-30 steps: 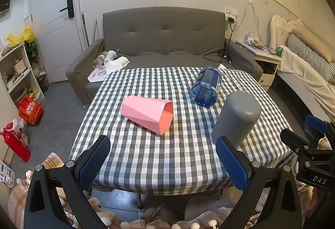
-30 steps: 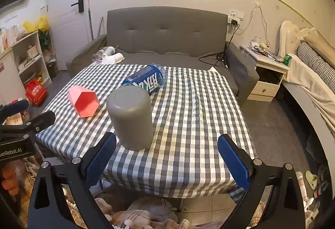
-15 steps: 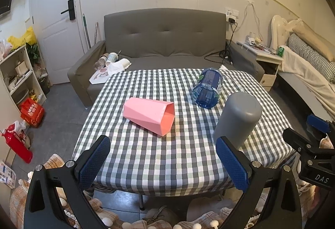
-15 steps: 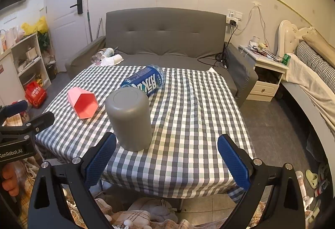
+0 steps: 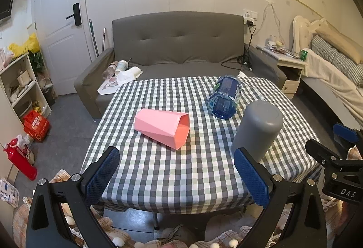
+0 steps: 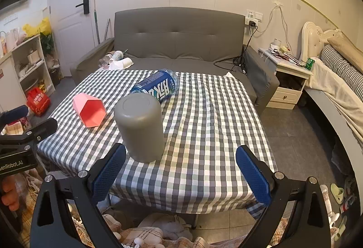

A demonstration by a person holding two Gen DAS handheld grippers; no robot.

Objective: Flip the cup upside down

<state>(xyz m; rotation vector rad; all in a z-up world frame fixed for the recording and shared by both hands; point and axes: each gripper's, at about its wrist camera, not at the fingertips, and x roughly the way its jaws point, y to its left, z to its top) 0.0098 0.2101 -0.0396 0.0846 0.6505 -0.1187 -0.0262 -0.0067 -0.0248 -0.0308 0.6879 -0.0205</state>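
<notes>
left gripper (image 5: 177, 175): wide, empty | right gripper (image 6: 180, 169): wide, empty | pink cup (image 5: 163, 126): on its side, ahead of left gripper | grey cup (image 6: 139, 126): inverted, ahead-left of right gripper

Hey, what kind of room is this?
Most likely a small lived-in studio or bedsit: a sofa behind a table with a checked cloth, and a bed with a nightstand alongside.

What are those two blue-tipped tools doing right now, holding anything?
Left tool: open, holding nothing, short of the table.
Right tool: open, holding nothing; gray cup stands free ahead.
</notes>
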